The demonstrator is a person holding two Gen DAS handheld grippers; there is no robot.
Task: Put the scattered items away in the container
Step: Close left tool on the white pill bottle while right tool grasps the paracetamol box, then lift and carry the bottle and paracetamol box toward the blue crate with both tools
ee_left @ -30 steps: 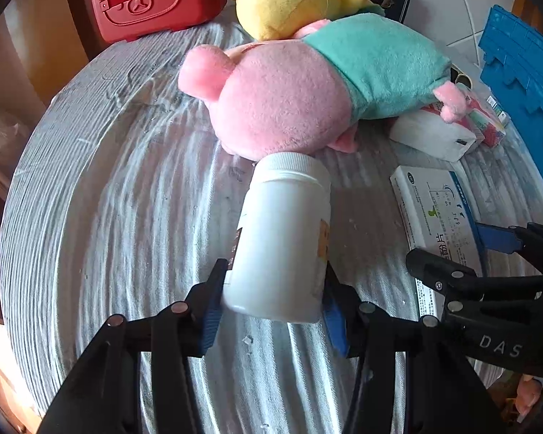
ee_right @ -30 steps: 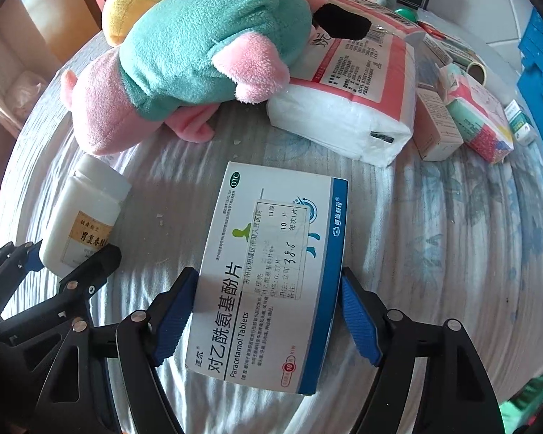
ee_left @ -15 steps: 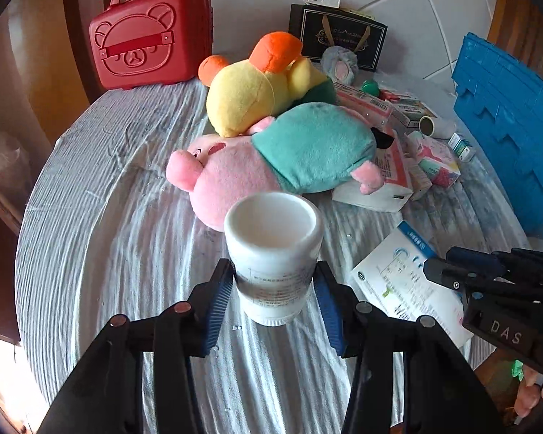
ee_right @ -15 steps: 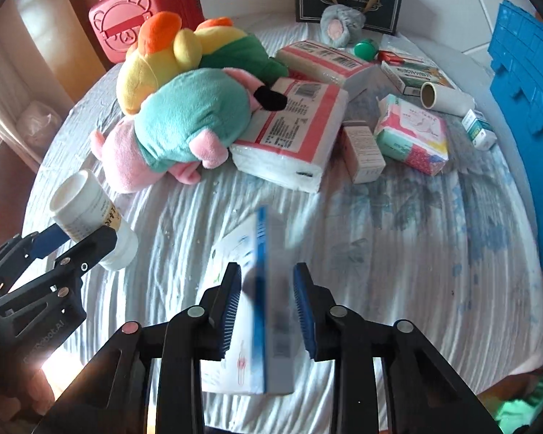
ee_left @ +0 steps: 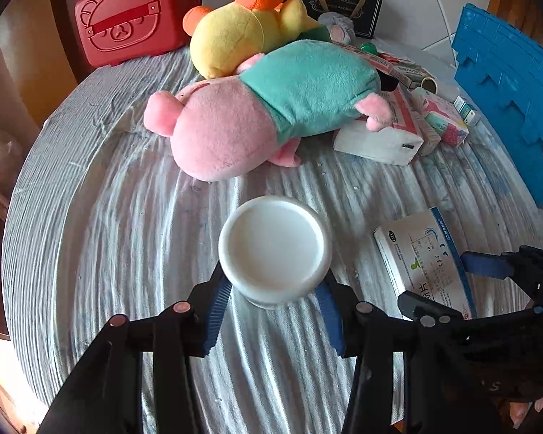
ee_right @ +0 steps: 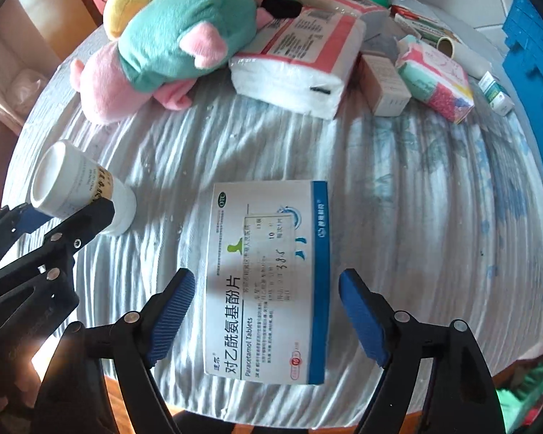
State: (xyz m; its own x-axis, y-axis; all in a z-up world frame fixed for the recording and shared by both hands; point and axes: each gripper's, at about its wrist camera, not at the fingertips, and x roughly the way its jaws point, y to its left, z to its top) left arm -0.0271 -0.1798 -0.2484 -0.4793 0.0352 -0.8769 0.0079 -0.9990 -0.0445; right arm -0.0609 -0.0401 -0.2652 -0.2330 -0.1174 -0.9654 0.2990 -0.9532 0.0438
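Left wrist view: our left gripper (ee_left: 273, 298) pinches a white round plastic pill bottle (ee_left: 274, 251) (cap toward camera) above the striped grey cloth (ee_left: 126, 224).

Right wrist view: our right gripper (ee_right: 268, 311) is opening, pads clear of the flat white-and-blue cardboard medicine box (ee_right: 268, 282) lying between them on the cloth.

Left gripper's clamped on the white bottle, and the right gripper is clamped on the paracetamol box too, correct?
Not quite. The left gripper does hold the white bottle, but the right gripper is not clamped on the paracetamol box: its jaws are opening, with a clear gap at each pad, and the box lies flat between them. The right wrist view shows it.
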